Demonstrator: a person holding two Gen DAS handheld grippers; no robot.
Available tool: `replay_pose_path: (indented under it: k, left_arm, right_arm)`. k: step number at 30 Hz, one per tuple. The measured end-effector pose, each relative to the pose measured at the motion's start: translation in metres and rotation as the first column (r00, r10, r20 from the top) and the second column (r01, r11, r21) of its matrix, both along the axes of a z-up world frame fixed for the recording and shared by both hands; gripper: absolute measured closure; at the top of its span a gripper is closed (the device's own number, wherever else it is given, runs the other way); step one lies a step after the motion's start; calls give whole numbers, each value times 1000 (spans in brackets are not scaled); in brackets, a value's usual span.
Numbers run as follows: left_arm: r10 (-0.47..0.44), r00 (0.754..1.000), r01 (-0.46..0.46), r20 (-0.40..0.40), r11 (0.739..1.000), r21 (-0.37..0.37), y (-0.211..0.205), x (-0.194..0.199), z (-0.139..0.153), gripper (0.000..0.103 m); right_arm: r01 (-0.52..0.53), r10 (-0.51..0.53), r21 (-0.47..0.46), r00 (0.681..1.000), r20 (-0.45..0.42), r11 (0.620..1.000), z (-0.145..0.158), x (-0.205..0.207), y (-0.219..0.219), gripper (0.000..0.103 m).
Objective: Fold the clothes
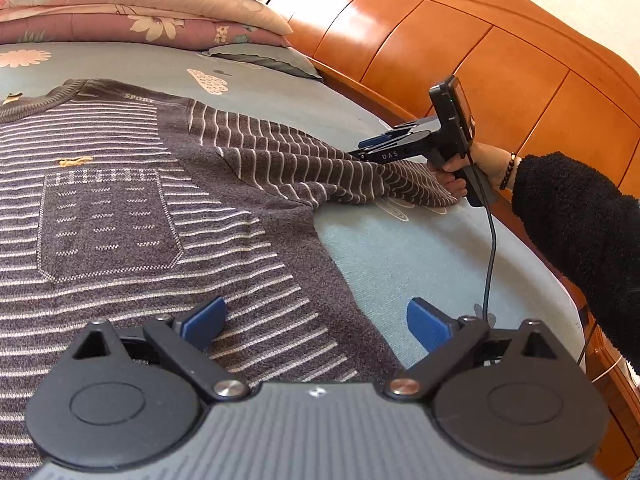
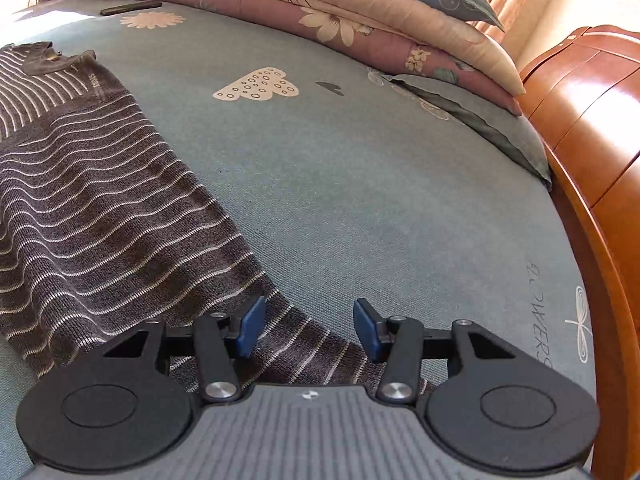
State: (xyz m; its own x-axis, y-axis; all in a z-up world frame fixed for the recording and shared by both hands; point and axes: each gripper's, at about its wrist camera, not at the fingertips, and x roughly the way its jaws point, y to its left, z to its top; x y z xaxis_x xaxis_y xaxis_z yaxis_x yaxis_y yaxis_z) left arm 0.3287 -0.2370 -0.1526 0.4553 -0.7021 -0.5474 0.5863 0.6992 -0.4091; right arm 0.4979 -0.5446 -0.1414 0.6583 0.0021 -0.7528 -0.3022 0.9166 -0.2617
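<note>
Brown striped sweater [image 1: 120, 200] is lying face up on the blue-grey bedsheet [image 1: 400, 248], collar toward the stacked quilts [image 1: 140, 8], body flat, nothing folded over yet by the look of it. Its sleeve [image 2: 120, 208] is running out diagonally toward the wooden headboard [image 1: 480, 60] side.

Right gripper [image 2: 306, 330] is sitting over the cuff end w/ jaws roughly half apart, pads not pressing; sleeve fabric is passing under and between the blue pads [image 2: 250, 328]. Left-wrist view is showing the same tool low against the sleeve, hand [image 1: 472, 168] on the grip, cable [image 1: 490, 248] hanging down across the sheet.

Left gripper [image 1: 316, 324] is hovering wide open over the sweater's side edge near the hem, holding nothing.

Risks, judged from here:
- Right pads are straddling a narrow strip near the cuff. If they're closing off-centre they're likely catching one knit layer only, so the sleeve may be slipping out mid-fold.
- Pinching low could be grabbing bedsheet along w/ the sleeve, dragging the sheet and wrinkling the body.
- Knit is loose and stretchy; pulling the sleeve across w/o the left side anchoring the torso probably shifts the whole sweater, so the fold line ends up crooked.
- Cable is trailing near the fabric edge; it could be snagging as the right hand sweeps inward.
</note>
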Motion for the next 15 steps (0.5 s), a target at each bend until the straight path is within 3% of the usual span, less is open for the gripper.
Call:
replay_pose_path:
  k: [4, 6, 8, 9, 12, 15]
  left_arm:
    - [-6, 1000, 6, 16, 1000, 9, -2, -3, -1, 3]
    - [-8, 1000, 8, 21, 1000, 14, -3, -3, -1, 3]
    - [-7, 1000, 7, 19, 1000, 12, -3, -2, -1, 3]
    - [-6, 1000, 6, 17, 1000, 10, -3, -2, -1, 3]
    - [-6, 1000, 6, 17, 1000, 9, -2, -2, -1, 3]
    - [-8, 1000, 8, 24, 1000, 13, -3, -3, -2, 3]
  right_arm:
    - [1, 1, 74, 1000, -28, 997, -2, 3, -5, 58]
    - [3, 0, 101, 1000, -31, 995, -3, 2, -5, 79]
    - [2, 1, 114, 1000, -29, 993, -4, 1, -3, 91]
    - [-5, 6, 78, 1000, -14, 997, -4, -2, 5, 96]
    - [-4, 4, -15, 1000, 20, 1000, -3, -3, 19, 98]
    - [54, -53, -22, 997, 59, 998, 1, 8, 17, 98]
